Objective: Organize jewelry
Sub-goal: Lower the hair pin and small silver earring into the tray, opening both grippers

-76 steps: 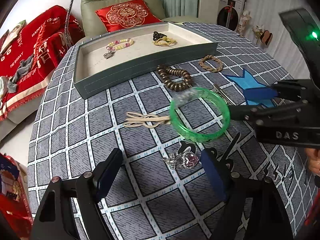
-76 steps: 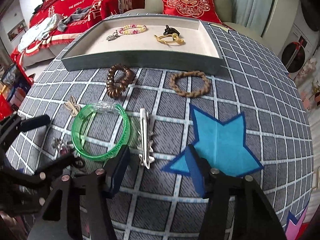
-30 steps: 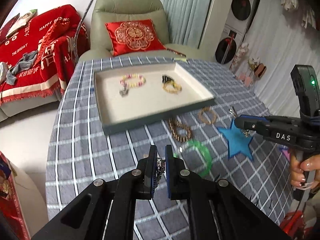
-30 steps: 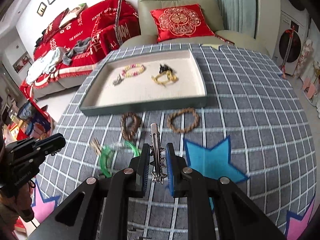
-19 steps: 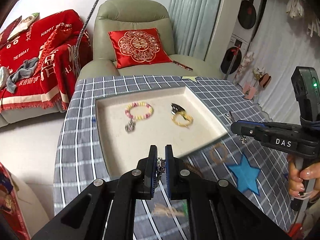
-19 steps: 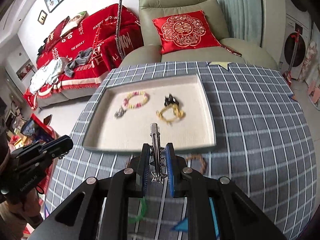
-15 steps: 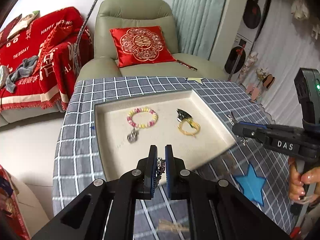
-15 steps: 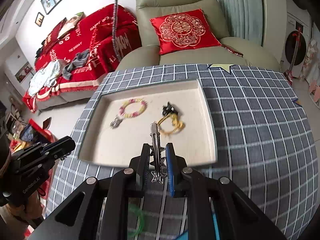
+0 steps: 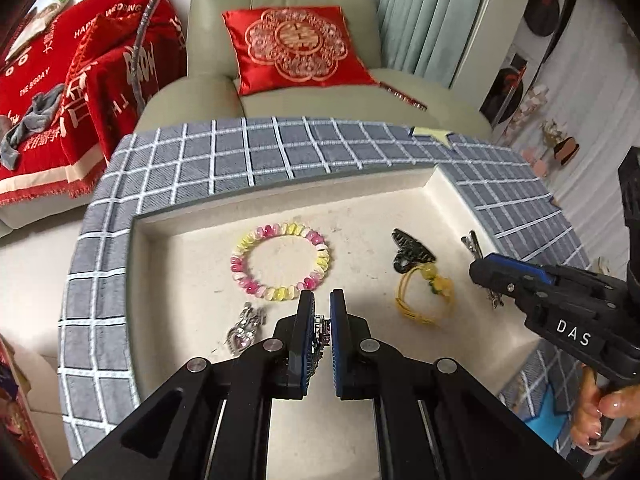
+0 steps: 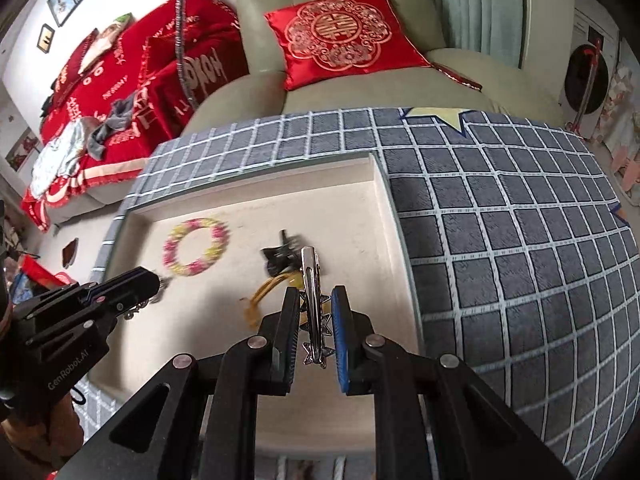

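Note:
A cream-lined tray (image 9: 192, 280) (image 10: 340, 216) lies on the checked tablecloth. Inside it rest a pink-and-yellow bead bracelet (image 9: 240, 274) (image 10: 170, 248), a black clip (image 9: 412, 252) joined to a yellow cord bracelet (image 9: 420, 304), and a silver pendant (image 9: 244, 326). My left gripper (image 9: 320, 308) hangs over the tray's near half, shut on a small silver-and-pink crystal brooch (image 9: 322, 330). Over the tray's right half, my right gripper (image 10: 316, 308) is shut on a silver hair clip (image 10: 312, 292) that sticks out forward above the black clip. Each gripper shows at the edge of the other's view.
Beyond the table's far edge stand a green armchair (image 9: 280, 20) with a red cushion (image 9: 296, 46) and a sofa under a red blanket (image 9: 60, 80). A blue star patch (image 9: 548, 416) lies on the cloth near the tray's right corner. A hand (image 9: 600, 420) grips the right tool.
Both grippers, open over the loose jewelry earlier, closed on the brooch and the hair clip. Since then they have travelled forward and a little down, and are over the tray.

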Demonstrator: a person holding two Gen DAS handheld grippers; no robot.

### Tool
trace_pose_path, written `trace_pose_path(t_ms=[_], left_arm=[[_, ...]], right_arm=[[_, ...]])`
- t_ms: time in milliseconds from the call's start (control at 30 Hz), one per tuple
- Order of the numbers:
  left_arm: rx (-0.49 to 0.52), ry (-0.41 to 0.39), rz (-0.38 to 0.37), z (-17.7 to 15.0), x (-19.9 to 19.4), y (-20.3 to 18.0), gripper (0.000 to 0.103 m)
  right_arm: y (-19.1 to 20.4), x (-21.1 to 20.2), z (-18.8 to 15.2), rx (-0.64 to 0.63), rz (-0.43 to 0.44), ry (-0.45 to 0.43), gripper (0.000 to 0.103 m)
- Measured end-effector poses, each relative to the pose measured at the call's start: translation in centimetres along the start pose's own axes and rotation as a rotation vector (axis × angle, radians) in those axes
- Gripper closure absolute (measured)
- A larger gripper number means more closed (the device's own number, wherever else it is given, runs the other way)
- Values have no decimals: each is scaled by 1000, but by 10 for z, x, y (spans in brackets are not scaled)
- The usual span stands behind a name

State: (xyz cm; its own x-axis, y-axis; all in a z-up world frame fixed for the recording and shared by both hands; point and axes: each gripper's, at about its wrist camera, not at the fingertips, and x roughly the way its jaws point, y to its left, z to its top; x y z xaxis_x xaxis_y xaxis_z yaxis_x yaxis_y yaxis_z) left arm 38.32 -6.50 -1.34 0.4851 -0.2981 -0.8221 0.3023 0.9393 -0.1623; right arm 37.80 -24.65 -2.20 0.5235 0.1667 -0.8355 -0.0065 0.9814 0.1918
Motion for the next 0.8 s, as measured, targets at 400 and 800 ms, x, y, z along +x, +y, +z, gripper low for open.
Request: trace_pose_path(t_ms=[400, 800], left_arm=[[62, 55, 72, -6, 30, -15, 80], [80, 49, 105, -8, 27, -19, 80]], right_arm=[[-15, 33, -1, 15, -29, 35, 86], [-9, 31, -1, 16, -16, 35, 54]])
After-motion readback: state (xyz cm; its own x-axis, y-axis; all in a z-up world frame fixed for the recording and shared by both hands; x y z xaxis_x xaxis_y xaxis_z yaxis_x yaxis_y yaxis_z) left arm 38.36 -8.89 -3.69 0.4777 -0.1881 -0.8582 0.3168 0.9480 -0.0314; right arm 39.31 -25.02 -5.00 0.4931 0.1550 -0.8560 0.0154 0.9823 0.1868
